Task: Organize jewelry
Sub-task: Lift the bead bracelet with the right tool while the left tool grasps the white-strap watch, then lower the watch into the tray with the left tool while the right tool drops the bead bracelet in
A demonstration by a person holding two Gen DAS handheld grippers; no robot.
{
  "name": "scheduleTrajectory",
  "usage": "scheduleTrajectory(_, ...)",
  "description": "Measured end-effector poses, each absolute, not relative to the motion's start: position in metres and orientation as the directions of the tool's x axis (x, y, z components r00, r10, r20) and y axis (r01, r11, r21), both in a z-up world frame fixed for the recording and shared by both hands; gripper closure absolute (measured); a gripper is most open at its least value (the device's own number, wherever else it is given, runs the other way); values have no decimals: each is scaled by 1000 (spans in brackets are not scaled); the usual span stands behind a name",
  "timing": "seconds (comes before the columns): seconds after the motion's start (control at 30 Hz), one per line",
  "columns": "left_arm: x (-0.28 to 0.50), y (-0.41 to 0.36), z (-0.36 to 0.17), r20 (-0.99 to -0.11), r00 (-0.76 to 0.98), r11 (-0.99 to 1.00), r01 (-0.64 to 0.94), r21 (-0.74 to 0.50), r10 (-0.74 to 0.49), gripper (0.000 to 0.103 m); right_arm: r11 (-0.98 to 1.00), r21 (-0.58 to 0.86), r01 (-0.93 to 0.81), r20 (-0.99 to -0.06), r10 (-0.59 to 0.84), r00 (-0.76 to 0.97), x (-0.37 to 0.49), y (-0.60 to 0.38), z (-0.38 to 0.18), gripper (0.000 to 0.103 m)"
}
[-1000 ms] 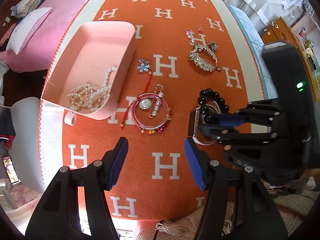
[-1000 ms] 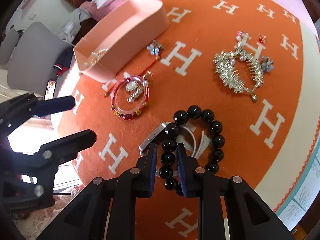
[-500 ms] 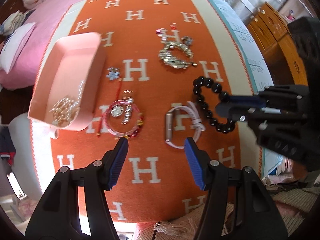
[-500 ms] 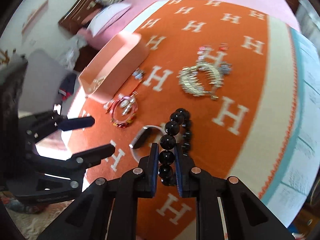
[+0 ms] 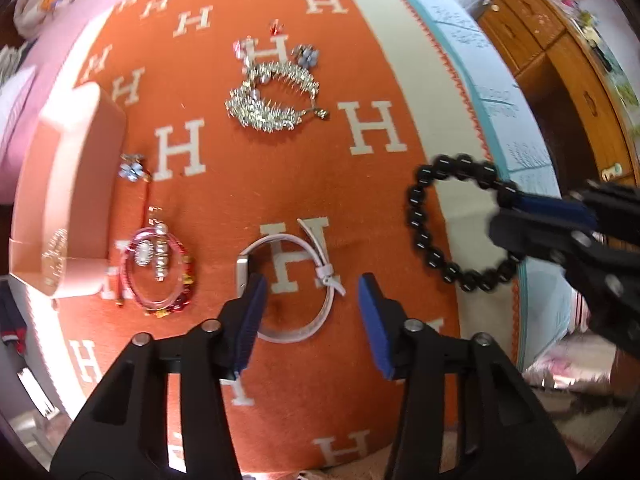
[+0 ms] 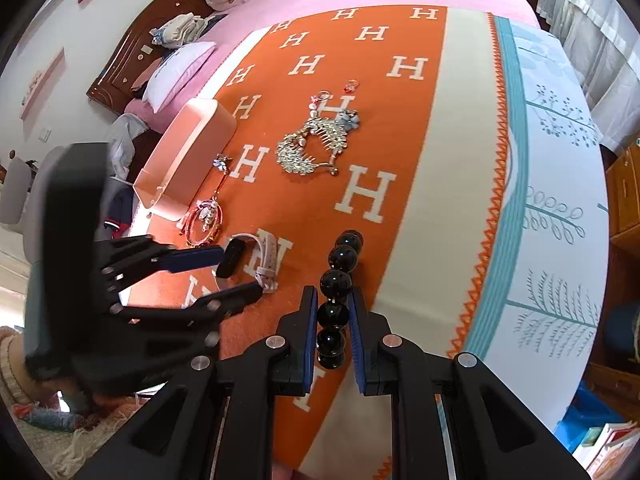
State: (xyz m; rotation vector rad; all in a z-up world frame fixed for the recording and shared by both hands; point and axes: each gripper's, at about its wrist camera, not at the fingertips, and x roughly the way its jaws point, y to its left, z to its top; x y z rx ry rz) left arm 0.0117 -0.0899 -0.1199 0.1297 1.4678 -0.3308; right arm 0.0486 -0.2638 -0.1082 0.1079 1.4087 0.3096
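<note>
Right hand-held gripper [image 6: 331, 344] is clamped on the black bead bracelet [image 5: 452, 220], lifted clear of the orange blanket [image 5: 224, 200] near its cream right border; only a bead or two sit between the pads, so a swing toward the pink tray [image 5: 68, 184] at the left edge could roll it free. Left hand-held gripper [image 5: 308, 320], jaws apart and just been closing, straddles the white watch [image 5: 288, 280], which lies untouched

Left wrist view looks straight down, close over the orange H-patterned blanket [image 5: 248, 184], white-strapped watch [image 5: 294, 280] nearest. Right wrist view looks steeply down from higher, over the blanket's cream border [image 6: 440, 216]. Both share the watch [image 6: 260, 260], silver hair comb [image 5: 272, 100] [image 6: 316, 144], pink rectangular tray [image 5: 68, 184] [image 6: 188, 152].
</note>
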Motion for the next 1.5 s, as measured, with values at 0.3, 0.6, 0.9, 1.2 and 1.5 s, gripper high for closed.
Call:
scheduleTrajectory(0.3, 18, -97, -142, -994, 53, 970, 227, -82, -96, 97, 956, 245, -160, -953, 268, 143, 41, -275, -100, 88)
scheduleTrajectory(0.6, 0, -81, -113, -991, 108, 977, 203, -57, -80, 97, 945, 270, -182, -942, 298, 150, 36, -273, -91, 88)
scheduleTrajectory(0.9, -16, -49, -54, -974, 219, 980, 198, -10, -55, 97, 932, 306, -194, -930, 336, 147, 34, -256, -83, 88)
scheduleTrajectory(1.2, -15, 8, -13, -944, 327, 983, 181, 14, -47, 97, 933, 289, -216, -929, 327, 171, 47, -215, -66, 88)
scheduleTrajectory(1.5, 6, 77, -2, -931, 359, 989, 146, -6, -59, 97, 931, 244, -271, -939, 296, 174, 74, -140, -53, 88)
